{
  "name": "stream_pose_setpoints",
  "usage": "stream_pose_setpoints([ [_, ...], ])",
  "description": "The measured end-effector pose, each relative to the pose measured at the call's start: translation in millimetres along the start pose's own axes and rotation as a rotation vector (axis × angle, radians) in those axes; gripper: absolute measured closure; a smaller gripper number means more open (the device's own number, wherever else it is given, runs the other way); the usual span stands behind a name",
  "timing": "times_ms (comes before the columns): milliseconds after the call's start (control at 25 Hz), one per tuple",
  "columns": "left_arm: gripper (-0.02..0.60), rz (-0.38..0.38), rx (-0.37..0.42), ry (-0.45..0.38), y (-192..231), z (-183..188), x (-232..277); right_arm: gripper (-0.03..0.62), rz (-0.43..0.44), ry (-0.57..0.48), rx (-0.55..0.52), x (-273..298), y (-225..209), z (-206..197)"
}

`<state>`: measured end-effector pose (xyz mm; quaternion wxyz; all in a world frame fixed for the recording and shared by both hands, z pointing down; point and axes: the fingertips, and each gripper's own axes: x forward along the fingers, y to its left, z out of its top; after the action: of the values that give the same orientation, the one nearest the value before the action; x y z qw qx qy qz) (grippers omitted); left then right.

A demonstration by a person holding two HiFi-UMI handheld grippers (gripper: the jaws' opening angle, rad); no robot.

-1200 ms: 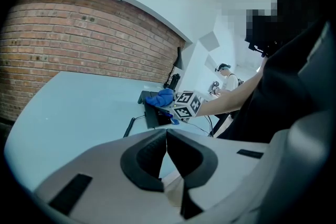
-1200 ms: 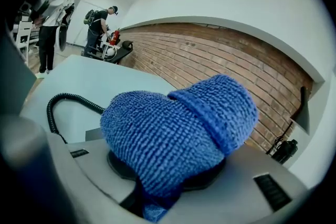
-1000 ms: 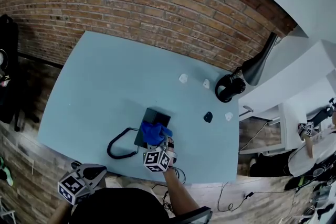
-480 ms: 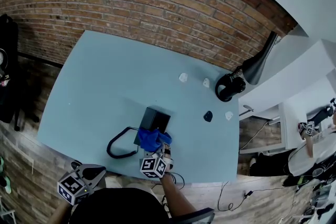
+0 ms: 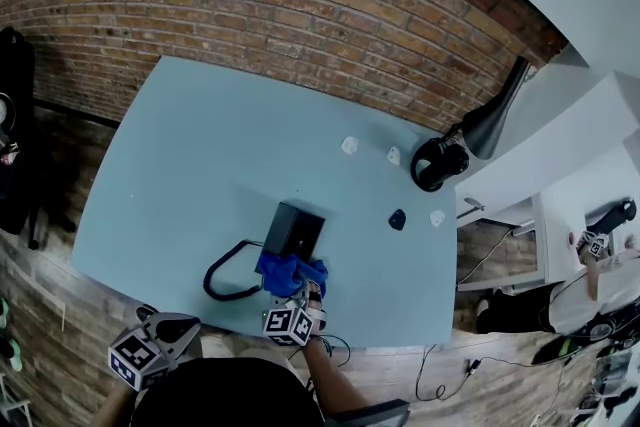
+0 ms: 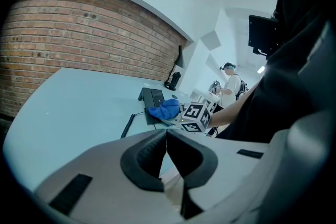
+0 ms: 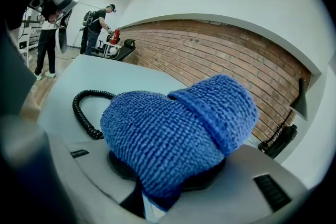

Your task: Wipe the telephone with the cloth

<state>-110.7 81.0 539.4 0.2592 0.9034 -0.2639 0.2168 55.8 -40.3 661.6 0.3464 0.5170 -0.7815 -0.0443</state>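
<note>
A black telephone (image 5: pixel 292 232) lies near the front of the light blue table (image 5: pixel 200 155), its coiled cord (image 5: pixel 225 275) looping off to the left. My right gripper (image 5: pixel 297 287) is shut on a blue cloth (image 5: pixel 290 269), which rests on the phone's near end. In the right gripper view the bunched cloth (image 7: pixel 178 134) fills the jaws and hides the phone; only the cord (image 7: pixel 86 113) shows. My left gripper (image 5: pixel 165 335) hangs off the table's front left, shut with nothing between its fingers (image 6: pixel 168 157). The left gripper view shows the phone (image 6: pixel 152 98) and cloth (image 6: pixel 165 110) far ahead.
Black headphones (image 5: pixel 436 165) and a black desk lamp (image 5: pixel 495 120) stand at the table's right rear corner. Small white bits (image 5: pixel 349 147) and a dark small object (image 5: pixel 397 220) lie on the right half. A brick wall (image 5: pixel 300 5) runs behind. People stand in the background.
My right gripper has dragged the blue cloth toward me along the telephone, uncovering more of its far end. The left gripper has stayed put.
</note>
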Motion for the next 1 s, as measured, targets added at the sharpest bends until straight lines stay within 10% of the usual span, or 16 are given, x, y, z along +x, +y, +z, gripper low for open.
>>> stream_pose_setpoints([
  [360, 0.592, -0.001, 0.004, -0.001, -0.6, -1.0, 2.7, 0.45, 0.092, 0.031, -0.021, -8.9, 23.0, -9.2],
  [640, 0.592, -0.004, 0.026, -0.009, 3.8, 1.1, 3.3, 0.447, 0.724, 0.146, 0.253, -49.1, 75.7, -1.7],
  [760, 0.592, -0.025, 0.062, -0.026, 4.0, 15.3, 9.6, 0.445, 0.9, 0.152, 0.206, -76.9, 83.8, 18.3],
  [880, 0.592, -0.038, 0.138, -0.088, 3.1, 48.2, 13.0, 0.445, 0.793, 0.004, 0.203, -79.7, 45.3, 65.9],
  [1000, 0.592, -0.011, 0.181, -0.248, 5.9, 103.0, 6.7, 0.445, 0.493, -0.243, 0.3, -81.0, -31.8, 130.6],
])
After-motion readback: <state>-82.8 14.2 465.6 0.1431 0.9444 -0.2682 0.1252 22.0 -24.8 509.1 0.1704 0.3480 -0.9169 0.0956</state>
